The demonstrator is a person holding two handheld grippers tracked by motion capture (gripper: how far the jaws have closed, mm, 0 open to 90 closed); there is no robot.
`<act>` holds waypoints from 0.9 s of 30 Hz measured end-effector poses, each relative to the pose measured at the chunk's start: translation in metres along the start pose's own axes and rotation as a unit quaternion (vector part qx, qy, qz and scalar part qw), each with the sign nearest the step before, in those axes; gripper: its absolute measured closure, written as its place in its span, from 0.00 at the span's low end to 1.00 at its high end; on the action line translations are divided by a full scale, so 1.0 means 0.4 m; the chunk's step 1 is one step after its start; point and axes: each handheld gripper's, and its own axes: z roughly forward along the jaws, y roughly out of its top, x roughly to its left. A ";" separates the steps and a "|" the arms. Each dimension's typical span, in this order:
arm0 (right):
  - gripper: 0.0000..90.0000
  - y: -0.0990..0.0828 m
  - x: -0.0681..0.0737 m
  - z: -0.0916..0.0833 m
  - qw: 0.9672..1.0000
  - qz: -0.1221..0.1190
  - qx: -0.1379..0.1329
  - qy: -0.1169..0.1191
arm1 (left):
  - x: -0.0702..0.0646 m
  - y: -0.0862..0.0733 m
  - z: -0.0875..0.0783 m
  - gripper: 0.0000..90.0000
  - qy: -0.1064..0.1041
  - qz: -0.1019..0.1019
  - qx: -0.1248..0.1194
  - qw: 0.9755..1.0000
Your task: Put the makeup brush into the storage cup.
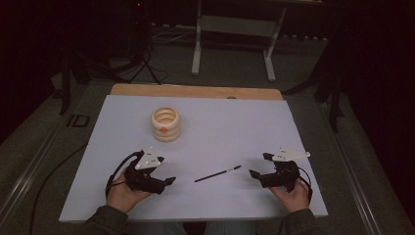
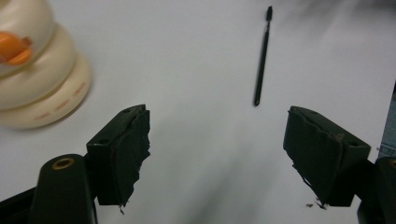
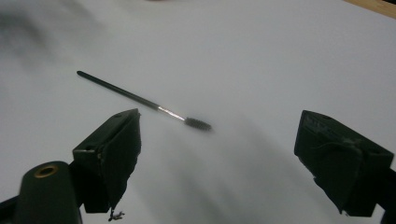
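Note:
A thin black brush with a small bristled tip lies flat on the white table top, between my two grippers. My left gripper rests near the front left, held by a hand, jaws wide apart and empty. Its own view has the brush ahead and slightly right, beyond the left gripper. My right gripper sits at the front right, also open and empty. In the right gripper view the brush lies just beyond the left finger of the right gripper. A cream ringed holder with an orange piece stands behind the left gripper.
The cream holder is close on the left in the left gripper view. A wooden board edge runs along the table's far side. Beyond it stand a white frame and a dark tripod on the floor.

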 end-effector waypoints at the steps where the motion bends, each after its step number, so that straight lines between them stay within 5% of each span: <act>1: 0.16 0.001 0.000 0.000 1.000 -0.001 0.001 0.000 | -0.002 0.008 0.007 0.26 -0.003 0.003 0.002 1.000; 14: 0.16 0.006 -0.003 -0.001 1.000 -0.005 -0.003 0.004 | -0.040 0.106 0.119 0.29 -0.033 0.045 0.038 0.998; 27: 0.16 0.009 -0.007 0.001 1.000 -0.006 -0.003 0.010 | -0.065 0.181 0.220 0.38 -0.061 0.083 0.095 0.990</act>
